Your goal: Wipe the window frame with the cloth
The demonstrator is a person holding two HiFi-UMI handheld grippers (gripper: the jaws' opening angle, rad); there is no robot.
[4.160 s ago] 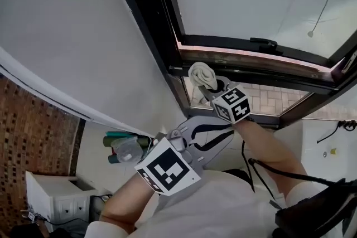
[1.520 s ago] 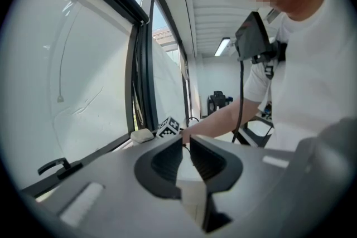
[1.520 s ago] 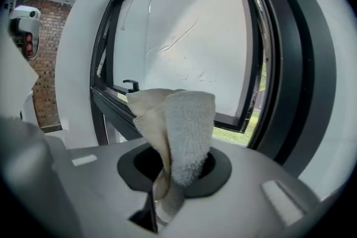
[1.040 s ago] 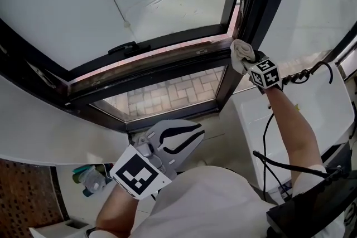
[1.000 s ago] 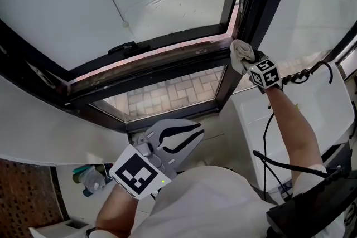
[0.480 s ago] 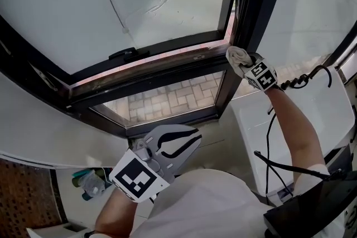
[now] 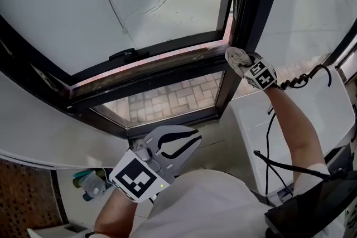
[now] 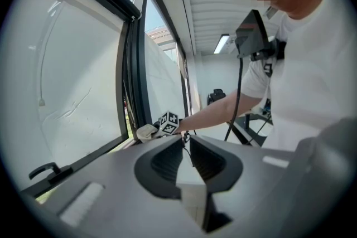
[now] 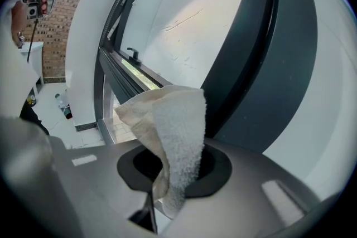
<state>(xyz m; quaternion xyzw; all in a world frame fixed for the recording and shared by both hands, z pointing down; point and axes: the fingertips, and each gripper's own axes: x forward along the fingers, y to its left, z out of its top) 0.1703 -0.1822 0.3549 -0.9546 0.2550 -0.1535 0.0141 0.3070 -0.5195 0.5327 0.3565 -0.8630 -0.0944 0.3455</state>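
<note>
Right gripper view: right gripper [image 9: 170, 175] clamps the cloth [image 9: 175, 120]; head view puts it seemingly touching the window frame [image 7: 162, 71] corner. Left gripper [image 7: 194, 135], jaws together and empty, hangs well below.

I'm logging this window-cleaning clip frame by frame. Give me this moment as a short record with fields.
right gripper: shut on the cloth
cloth position: at the window frame, in the corner where the lower rail meets the dark upright
left gripper: jaws together, nothing between them, held low near the person's torso
latch: black, on the sash rail, away from both grippers
through lower pane: brick paving
</note>
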